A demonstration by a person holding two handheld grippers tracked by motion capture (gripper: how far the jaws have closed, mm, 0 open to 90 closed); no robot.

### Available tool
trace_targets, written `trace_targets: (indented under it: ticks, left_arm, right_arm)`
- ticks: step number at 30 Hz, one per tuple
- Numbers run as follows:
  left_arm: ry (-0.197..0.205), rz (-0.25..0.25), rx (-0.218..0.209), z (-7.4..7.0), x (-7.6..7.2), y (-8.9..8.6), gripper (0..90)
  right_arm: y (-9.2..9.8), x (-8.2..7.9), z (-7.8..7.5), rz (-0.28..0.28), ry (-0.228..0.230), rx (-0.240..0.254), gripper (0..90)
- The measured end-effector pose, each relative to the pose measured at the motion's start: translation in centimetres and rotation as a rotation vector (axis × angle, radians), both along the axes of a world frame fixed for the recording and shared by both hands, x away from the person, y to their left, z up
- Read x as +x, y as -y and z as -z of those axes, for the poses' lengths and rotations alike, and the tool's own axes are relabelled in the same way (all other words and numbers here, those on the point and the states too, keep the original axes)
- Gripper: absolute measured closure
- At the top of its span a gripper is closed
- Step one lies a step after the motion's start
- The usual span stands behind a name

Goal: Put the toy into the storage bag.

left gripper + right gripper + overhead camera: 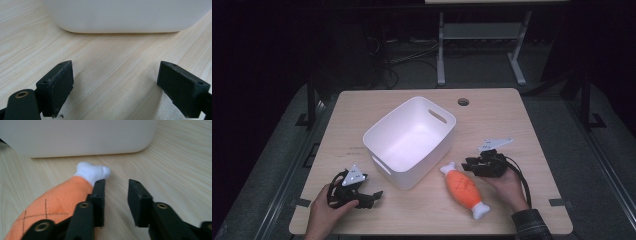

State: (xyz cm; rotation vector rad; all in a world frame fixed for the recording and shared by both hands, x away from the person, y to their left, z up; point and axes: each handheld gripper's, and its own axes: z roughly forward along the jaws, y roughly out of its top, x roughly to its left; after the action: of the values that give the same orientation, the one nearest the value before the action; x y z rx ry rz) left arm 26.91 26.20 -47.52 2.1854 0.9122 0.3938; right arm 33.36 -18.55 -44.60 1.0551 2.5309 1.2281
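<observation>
Both grippers (373, 196) (469, 163) rest on a pale wooden table (512, 125) amid dark surroundings.

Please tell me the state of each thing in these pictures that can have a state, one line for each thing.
white bin: upright on the table, nothing inside.
orange plush toy: lying flat on the table, beside the bin, not gripped.
left gripper: open wide, nothing between its jaws.
right gripper: partly open, nothing between its jaws, next to the toy.

Table (512, 120) brightly lit, surroundings dark, views soft.
</observation>
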Motion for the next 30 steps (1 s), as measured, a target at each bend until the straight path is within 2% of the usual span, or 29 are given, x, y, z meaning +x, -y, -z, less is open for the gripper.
trace_targets:
  ticks: [1, 2, 3, 6, 7, 10, 11, 12, 13, 15, 21, 30]
  left_arm:
    - [0.000, 0.000, 0.000, 0.0, 0.0, 0.0, 12.7]
    - [0.000, 0.000, 0.000, 0.0, 0.0, 0.0, 12.7]
    - [0.000, 0.002, 0.003, 0.0, 0.0, 0.0, 12.7]
    - [0.002, 0.005, 0.008, 0.0, 0.0, -0.1, 12.7]
    - [0.003, 0.005, 0.006, 0.0, 0.0, 0.0, 12.7]
    - [0.003, 0.004, 0.006, 0.0, 0.0, 0.0, 12.7]
    - [0.003, 0.004, 0.006, 0.0, 0.0, 0.0, 12.7]
    - [0.003, 0.004, 0.006, 0.0, 0.0, 0.0, 12.7]
    - [0.003, 0.005, 0.006, 0.0, 0.0, 0.0, 12.7]
    - [0.003, 0.005, 0.006, 0.0, 0.0, 0.0, 12.7]
    - [0.003, 0.005, 0.006, 0.0, 0.0, 0.0, 12.7]
    - [0.003, 0.005, 0.006, 0.0, 0.0, 0.0, 12.7]
  right_arm:
    - [0.0, 0.0, 0.0, 0.000, 0.000, 0.000, 61.7]
    - [0.5, -0.1, -0.1, 0.011, -0.012, 0.002, 55.1]
    - [0.5, -0.1, -0.1, 0.011, -0.012, 0.002, 55.1]
    - [1.0, -0.4, -0.2, 0.029, -0.030, -0.004, 45.2]
    - [1.4, -0.9, -0.2, 0.041, -0.012, -0.010, 41.9]
    - [1.6, -1.2, -0.3, 0.054, -0.019, -0.008, 36.9]
    - [2.0, -1.5, -0.4, 0.072, -0.014, 0.004, 29.8]
    - [2.0, -1.5, -0.4, 0.072, -0.014, 0.004, 29.8]
    - [2.2, -1.9, -0.6, 0.088, -0.015, 0.025, 24.6]
    - [2.4, -2.2, -0.8, 0.095, -0.022, 0.042, 20.4]
    - [2.4, -3.6, -1.1, 0.080, -0.033, 0.061, 13.9]
    - [0.7, -4.7, -0.7, 0.029, -0.057, 0.059, 13.1]
